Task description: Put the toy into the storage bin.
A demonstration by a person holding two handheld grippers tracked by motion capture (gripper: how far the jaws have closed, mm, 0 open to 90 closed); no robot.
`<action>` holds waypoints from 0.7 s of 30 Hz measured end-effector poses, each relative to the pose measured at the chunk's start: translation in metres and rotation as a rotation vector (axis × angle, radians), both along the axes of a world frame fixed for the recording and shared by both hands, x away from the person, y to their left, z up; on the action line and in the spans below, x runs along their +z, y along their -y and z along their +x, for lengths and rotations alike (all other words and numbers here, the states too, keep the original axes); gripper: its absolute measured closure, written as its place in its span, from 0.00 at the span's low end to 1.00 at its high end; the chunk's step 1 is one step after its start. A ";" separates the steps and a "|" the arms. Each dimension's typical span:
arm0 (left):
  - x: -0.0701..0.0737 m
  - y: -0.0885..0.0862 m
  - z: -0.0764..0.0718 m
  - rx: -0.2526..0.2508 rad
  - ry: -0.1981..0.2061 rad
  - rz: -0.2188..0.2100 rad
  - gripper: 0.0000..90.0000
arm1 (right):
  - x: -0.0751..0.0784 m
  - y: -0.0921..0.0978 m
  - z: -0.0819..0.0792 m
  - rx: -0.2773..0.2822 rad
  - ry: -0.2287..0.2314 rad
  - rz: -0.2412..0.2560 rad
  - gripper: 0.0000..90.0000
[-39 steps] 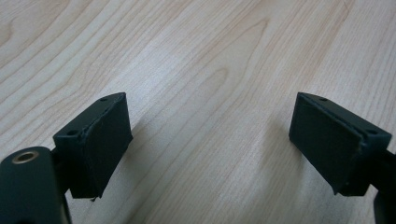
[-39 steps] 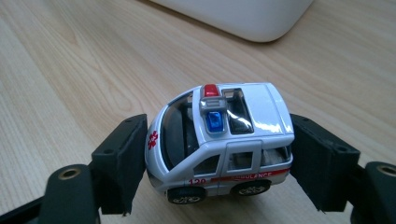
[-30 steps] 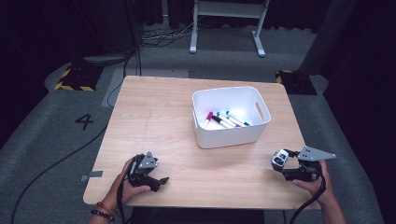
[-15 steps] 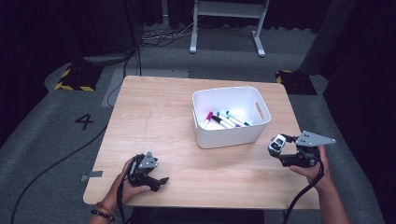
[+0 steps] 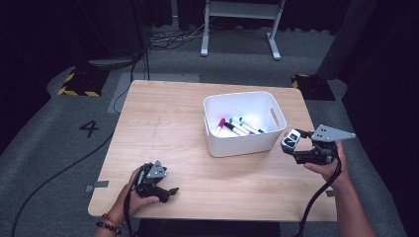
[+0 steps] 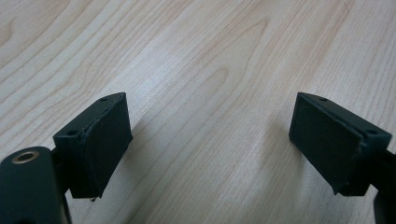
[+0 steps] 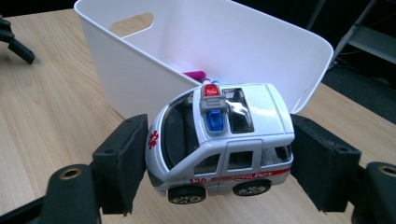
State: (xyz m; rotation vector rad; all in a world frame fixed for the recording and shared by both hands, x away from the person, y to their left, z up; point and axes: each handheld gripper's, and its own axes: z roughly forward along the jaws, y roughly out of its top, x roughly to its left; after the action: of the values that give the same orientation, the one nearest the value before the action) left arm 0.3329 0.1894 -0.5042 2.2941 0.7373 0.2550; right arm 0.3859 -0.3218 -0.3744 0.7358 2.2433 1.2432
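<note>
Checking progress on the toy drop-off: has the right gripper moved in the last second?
Yes. The right gripper, shut on the toy ambulance, has moved up the table toward the white bin, from near the front right corner to beside the bin's right end.

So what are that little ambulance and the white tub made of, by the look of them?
Toy ambulance: glossy painted body, likely die-cast metal or hard plastic; black tyres look rubbery. White tub: smooth moulded plastic, thin wall with a cut-out handle. Table: pale wood grain, possibly laminate.
</note>
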 end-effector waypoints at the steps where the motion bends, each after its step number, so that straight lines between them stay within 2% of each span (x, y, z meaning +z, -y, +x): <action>1: 0.000 0.000 0.000 0.000 0.000 0.000 0.15 | 0.002 -0.001 0.002 -0.006 0.005 -0.005 0.28; 6: 0.000 0.000 0.000 0.000 0.000 0.000 0.15 | 0.011 -0.006 0.007 -0.007 0.021 -0.009 0.28; 21: 0.000 0.000 0.000 0.000 0.000 -0.001 0.15 | 0.028 -0.028 0.025 0.008 0.017 -0.036 0.28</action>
State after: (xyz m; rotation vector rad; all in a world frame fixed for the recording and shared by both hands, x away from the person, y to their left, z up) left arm 0.3330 0.1894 -0.5042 2.2936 0.7374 0.2544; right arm 0.4109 -0.2937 -0.3466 0.7006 2.2512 1.2050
